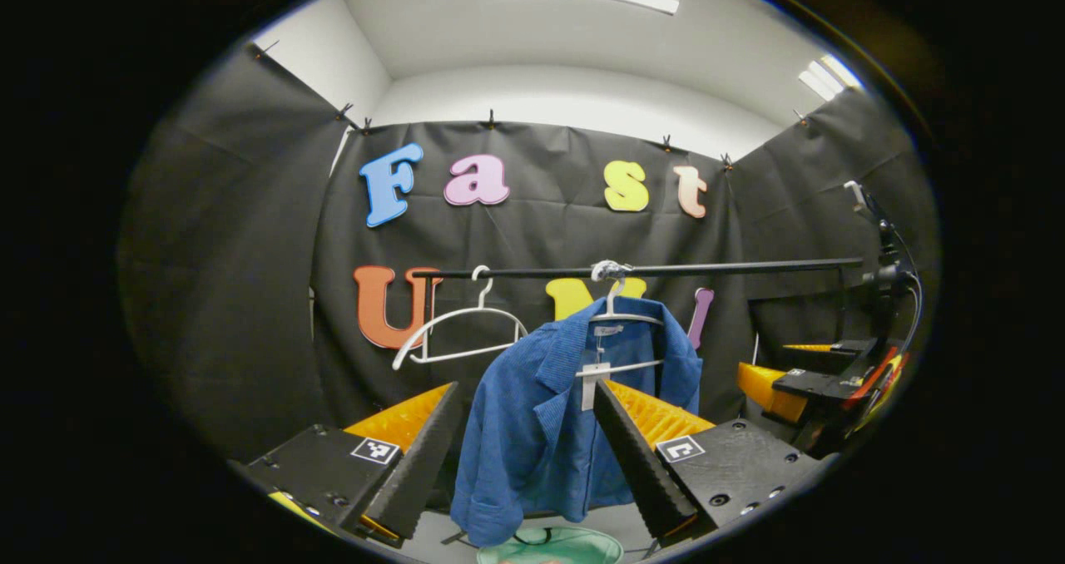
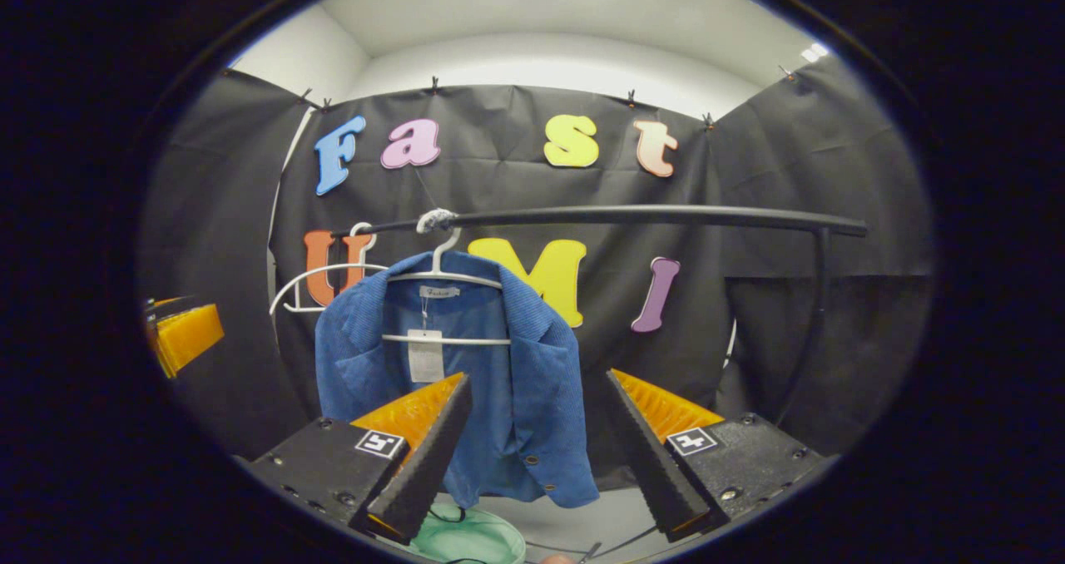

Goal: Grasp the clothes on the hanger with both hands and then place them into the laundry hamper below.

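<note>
A blue jacket [image 1: 532, 431] [image 2: 516, 381] hangs on a white hanger [image 1: 620, 314] [image 2: 445, 277] from a black rail [image 1: 666, 270] [image 2: 632, 215]. A paper tag dangles inside its collar. My left gripper [image 1: 526, 393] is open, its fingers framing the jacket at a distance. The right gripper [image 2: 539, 381] is open too, short of the jacket's right half. At the far right of the left gripper view the other gripper [image 1: 819, 381] shows; part of one [image 2: 183, 335] sits at the left edge of the right gripper view. The green laundry hamper [image 1: 549, 545] [image 2: 470, 537] lies below the jacket.
An empty white hanger [image 1: 458, 331] [image 2: 320, 285] hangs on the rail left of the jacket. The rail's upright post [image 2: 811, 323] stands at the right. A stand with cables [image 1: 886, 248] rises at the right side of the booth.
</note>
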The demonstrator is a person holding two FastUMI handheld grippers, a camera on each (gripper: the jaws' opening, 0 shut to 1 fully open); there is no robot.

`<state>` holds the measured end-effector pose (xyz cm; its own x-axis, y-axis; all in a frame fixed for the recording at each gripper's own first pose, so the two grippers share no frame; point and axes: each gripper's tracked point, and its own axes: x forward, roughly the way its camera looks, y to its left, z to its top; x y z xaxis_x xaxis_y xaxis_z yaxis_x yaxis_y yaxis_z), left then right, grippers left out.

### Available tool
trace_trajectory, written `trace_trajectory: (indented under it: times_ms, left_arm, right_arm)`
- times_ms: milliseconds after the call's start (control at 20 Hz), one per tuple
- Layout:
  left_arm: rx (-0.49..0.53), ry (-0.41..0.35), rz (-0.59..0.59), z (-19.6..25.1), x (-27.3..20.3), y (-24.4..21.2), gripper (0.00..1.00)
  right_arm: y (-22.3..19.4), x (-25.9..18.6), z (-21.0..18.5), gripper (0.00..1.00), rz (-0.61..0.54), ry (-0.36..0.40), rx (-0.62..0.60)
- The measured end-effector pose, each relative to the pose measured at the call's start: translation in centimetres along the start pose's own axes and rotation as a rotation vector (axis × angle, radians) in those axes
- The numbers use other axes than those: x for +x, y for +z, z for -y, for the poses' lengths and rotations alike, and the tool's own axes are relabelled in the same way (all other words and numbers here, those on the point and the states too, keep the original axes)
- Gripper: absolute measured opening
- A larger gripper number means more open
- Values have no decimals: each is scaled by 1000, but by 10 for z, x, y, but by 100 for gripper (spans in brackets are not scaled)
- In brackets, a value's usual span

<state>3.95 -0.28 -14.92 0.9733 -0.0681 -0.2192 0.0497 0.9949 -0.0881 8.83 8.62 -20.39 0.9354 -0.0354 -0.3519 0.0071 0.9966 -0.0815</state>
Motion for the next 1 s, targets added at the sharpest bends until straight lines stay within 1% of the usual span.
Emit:
trace_trajectory:
  times_ms: [150, 350, 400, 500, 550, 600, 800, 900, 950, 1000]
  left_arm:
    - [4, 25, -25, 7, 24, -21, 100]
    - [22, 47, -56, 19, 57, -51, 100]
    - [25, 51, -62, 23, 66, -61, 92]
    - [31, 58, -85, 28, 85, -80, 96]
    - [34, 61, -94, 31, 92, -88, 96]
    - [38, 62, -100, 34, 98, -95, 100]
    - [45, 85, -141, 36, 122, -124, 100]
    - [39, 97, -160, 35, 135, -137, 96]
    - [37, 100, -165, 35, 141, -141, 96]
    - [34, 101, -166, 35, 148, -145, 100]
  right_arm:
    - [-20, 37, 7, 99, -33, -6, 4]
    - [-47, 87, 12, 98, -72, 4, -2]
    - [-53, 97, 13, 99, -81, 9, -5]
    - [-69, 117, 15, 98, -110, 21, -7]
    - [-77, 125, 15, 98, -127, 29, -6]
    - [-84, 133, 16, 98, -141, 35, -2]
    - [-109, 164, 12, 95, -186, 72, 25]
    - [-122, 177, 11, 93, -214, 95, 48]
    - [-125, 182, 10, 93, -221, 106, 64]
    - [-127, 188, 9, 91, -222, 113, 79]
